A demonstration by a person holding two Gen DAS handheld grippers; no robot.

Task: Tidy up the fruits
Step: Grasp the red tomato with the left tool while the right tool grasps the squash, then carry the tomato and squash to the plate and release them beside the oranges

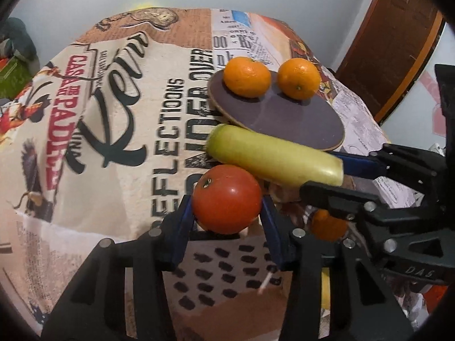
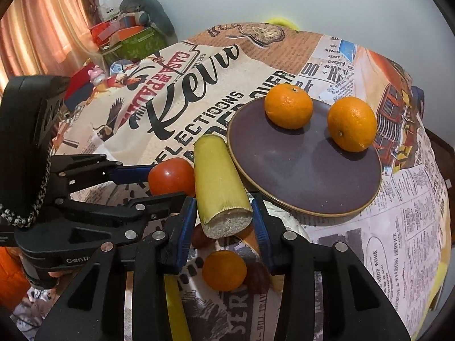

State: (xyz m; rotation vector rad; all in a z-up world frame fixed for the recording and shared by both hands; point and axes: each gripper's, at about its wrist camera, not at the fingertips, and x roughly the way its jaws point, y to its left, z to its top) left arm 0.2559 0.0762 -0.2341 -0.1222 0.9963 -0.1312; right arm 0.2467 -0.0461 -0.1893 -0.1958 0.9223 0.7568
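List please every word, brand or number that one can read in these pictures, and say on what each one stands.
"CASA DE PADRE": tablecloth, red letters.
"Kern": tablecloth, large black script; the reading is uncertain.
"REFLECTIONS": tablecloth.
"SHOP WORK": tablecloth, newspaper print at the right.
"WELDING SERVICE": same print.
"DAS": right tool, on its body.
"Gen R", cut off: left tool, on its body.
The small newspaper columns: too small to read.

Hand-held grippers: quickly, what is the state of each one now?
Left hand-held gripper: closed on the tomato.
Right hand-held gripper: closed on the cut yellow-green stalk piece.
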